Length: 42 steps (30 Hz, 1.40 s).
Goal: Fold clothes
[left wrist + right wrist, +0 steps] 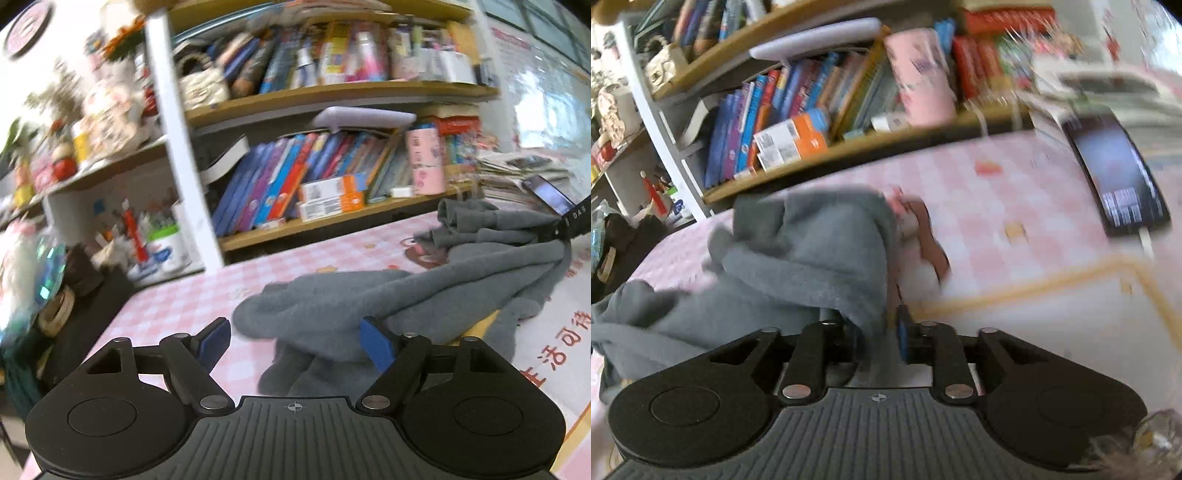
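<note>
A grey fleece garment [388, 295] lies bunched on the pink checked tablecloth [177, 306]. My left gripper [295, 343] is open, its blue pads [376, 347] spread wide; the cloth's near fold lies between and just beyond them, none of it held. My right gripper [877, 332] is shut on a fold of the same grey garment [798, 258] and holds it lifted, so the cloth drapes to the left. The right gripper also shows at the far right of the left wrist view [565, 225], with cloth pulled taut up to it.
A bookshelf [332, 218] full of books stands just behind the table. A phone [1115, 170] lies on the table at the right, by a stack of papers [524, 173]. Clutter and a dark bag [85, 295] sit at the left edge.
</note>
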Available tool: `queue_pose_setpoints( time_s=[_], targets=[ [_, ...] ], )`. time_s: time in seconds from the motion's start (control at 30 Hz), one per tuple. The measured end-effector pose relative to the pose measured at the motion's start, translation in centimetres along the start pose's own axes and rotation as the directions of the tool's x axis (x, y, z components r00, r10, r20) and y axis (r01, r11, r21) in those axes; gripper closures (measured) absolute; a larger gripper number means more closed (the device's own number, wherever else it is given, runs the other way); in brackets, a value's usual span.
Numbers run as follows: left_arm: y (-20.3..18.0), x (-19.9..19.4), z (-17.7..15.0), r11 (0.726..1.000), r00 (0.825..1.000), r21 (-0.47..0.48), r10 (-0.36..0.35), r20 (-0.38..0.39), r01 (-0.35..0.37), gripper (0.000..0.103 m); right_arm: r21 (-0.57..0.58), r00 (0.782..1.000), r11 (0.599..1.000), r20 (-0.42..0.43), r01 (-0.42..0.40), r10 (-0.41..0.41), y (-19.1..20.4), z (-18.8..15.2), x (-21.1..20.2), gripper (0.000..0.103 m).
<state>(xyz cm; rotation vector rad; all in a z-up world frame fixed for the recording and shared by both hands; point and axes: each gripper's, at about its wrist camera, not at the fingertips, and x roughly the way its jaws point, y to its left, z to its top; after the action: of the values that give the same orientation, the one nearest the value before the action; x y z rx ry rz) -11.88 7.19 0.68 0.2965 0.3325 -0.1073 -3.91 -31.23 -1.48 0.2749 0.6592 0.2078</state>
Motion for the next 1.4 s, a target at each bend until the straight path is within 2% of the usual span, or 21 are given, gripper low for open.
queue_pose_setpoints(
  time_s=[0.07,0.2,0.3,0.37,0.43,0.5,0.57,0.67,0.77,0.8,0.83,0.87,0.93,1.03,1.1,1.17,1.2,1.27,1.33,1.37,1.4],
  targets=[
    [-0.9,0.3,0.5,0.998,1.0,0.054,-0.023,0.013,0.023,0.022,0.012,1.0,1.0,0.02,0.002,-0.002,-0.1,-0.9,-0.5,0.074],
    [-2.2,1.2,0.8,0.984,0.999,0.173,-0.041,0.006,0.039,0.02,0.005,0.999,1.0,0.034,0.01,-0.01,0.2,-1.1,-0.8,0.072],
    [-3.1,1.9,0.9,0.964,0.999,0.26,-0.052,-0.001,0.05,0.019,-0.067,0.998,0.997,0.045,0.045,-0.042,0.8,-0.6,-1.0,0.068],
    [-3.8,2.4,1.0,0.946,0.998,0.318,-0.058,-0.007,0.058,0.019,-0.145,0.996,0.987,0.065,0.076,-0.067,1.7,-0.3,-1.2,0.06],
    [-4.4,2.8,1.2,0.925,0.998,0.374,-0.065,-0.013,0.065,0.019,-0.221,0.992,0.969,0.088,0.108,-0.09,2.6,0.1,-1.5,0.054],
    [-4.9,3.3,1.1,0.907,0.998,0.415,-0.068,-0.018,0.069,0.019,-0.307,0.988,0.943,0.117,0.129,-0.097,3.9,0.7,-1.6,0.043],
    [-5.2,3.9,1.2,0.902,0.996,0.424,-0.081,-0.023,0.083,0.019,-0.393,0.986,0.908,0.139,0.144,-0.096,5.5,1.2,-1.2,0.037],
    [-5.4,4.7,1.4,0.897,0.994,0.429,-0.101,-0.031,0.105,0.019,-0.489,0.986,0.86,0.14,0.145,-0.087,7.3,2.0,0.1,0.035],
    [-5.4,5.3,1.4,0.902,0.991,0.41,-0.123,-0.05,0.133,0.026,-0.53,0.99,0.836,0.1,0.14,-0.102,8.3,2.4,2.6,0.041],
    [-4.9,5.1,1.4,0.914,0.991,0.383,-0.128,-0.046,0.136,0.044,-0.534,0.991,0.835,0.081,0.133,-0.106,8.5,2.5,3.4,0.047],
    [-4.4,4.9,1.5,0.927,0.99,0.349,-0.132,-0.038,0.137,0.068,-0.529,0.993,0.841,0.058,0.115,-0.099,8.4,2.6,4.0,0.068],
    [-3.8,4.6,1.6,0.939,0.99,0.314,-0.136,-0.031,0.139,0.079,-0.517,0.995,0.85,0.039,0.099,-0.091,8.4,2.7,4.5,0.08],
    [-2.7,4.2,1.7,0.959,0.99,0.244,-0.143,-0.015,0.142,0.096,-0.489,0.996,0.867,0.047,0.092,-0.079,8.5,2.7,4.4,0.088],
    [-1.0,3.5,1.9,0.98,0.989,0.137,-0.15,0.01,0.147,0.099,-0.407,0.992,0.911,0.126,0.06,-0.008,8.0,2.9,1.9,0.092],
    [1.6,1.2,2.8,0.997,0.993,0.04,-0.069,0.096,0.065,0.099,-0.301,0.976,0.953,0.215,0.031,0.036,6.7,3.0,-0.8,0.092],
    [3.3,-1.3,3.2,0.999,0.987,-0.037,-0.026,0.16,0.032,0.099,-0.171,0.962,0.985,0.269,0.001,0.046,4.7,2.5,-3.3,0.092],
    [4.1,-2.6,3.4,0.997,0.982,-0.074,-0.007,0.189,0.021,0.099,-0.115,0.964,0.993,0.259,-0.034,0.063,3.8,2.0,-4.1,0.092],
    [4.2,-3.0,3.0,0.996,0.984,-0.085,-0.006,0.177,0.022,0.099,-0.033,0.975,0.994,0.196,-0.099,0.104,2.2,0.6,-4.8,0.088],
    [4.0,-3.2,2.5,0.996,0.988,-0.089,-0.01,0.156,0.024,0.099,-0.032,0.992,0.996,0.093,-0.079,0.082,1.8,-1.0,-4.4,0.081],
    [4.0,-3.2,2.3,0.996,0.989,-0.09,-0.012,0.146,0.026,0.098,-0.041,0.996,0.997,0.053,-0.063,0.065,1.8,-1.8,-4.1,0.076],
    [3.9,-3.3,2.1,0.995,0.991,-0.092,-0.014,0.135,0.027,0.098,-0.047,0.998,0.997,0.028,-0.058,0.059,1.7,-2.4,-4.1,0.074]
  ],
)
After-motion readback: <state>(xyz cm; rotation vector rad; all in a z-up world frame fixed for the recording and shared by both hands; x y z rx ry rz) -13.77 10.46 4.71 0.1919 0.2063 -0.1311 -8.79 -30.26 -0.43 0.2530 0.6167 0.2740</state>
